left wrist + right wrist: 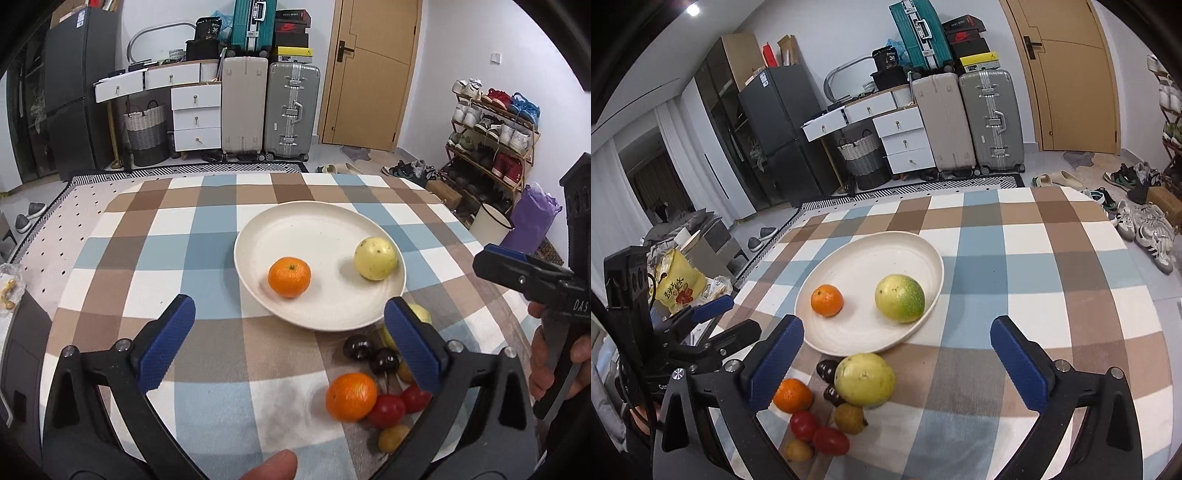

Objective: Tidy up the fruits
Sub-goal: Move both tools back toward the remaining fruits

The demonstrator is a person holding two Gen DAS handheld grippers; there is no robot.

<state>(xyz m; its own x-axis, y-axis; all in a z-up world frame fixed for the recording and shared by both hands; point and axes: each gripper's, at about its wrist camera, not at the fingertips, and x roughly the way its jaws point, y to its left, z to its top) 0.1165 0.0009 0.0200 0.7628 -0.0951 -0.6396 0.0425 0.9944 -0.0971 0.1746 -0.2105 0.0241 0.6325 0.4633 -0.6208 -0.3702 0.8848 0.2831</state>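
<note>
Walls: white.
Door (369, 74): tan wood, shut.
Storage: white drawer unit (195, 118), suitcases (269, 110) stacked beside it.
Right side: shoe rack (491, 136).
Left side: dark cabinet (74, 92), possibly a fridge.

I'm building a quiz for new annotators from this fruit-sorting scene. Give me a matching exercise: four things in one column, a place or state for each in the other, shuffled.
Things:
1. plate orange
2. cloth orange
3. dark cherries
4. left gripper

Places or states:
A. open and holding nothing
B. on the white plate, beside the yellow-green fruit
C. on the cloth, next to red tomatoes
D. on the cloth just off the plate's near rim

Pairs: 1-B, 2-C, 3-D, 4-A
</note>
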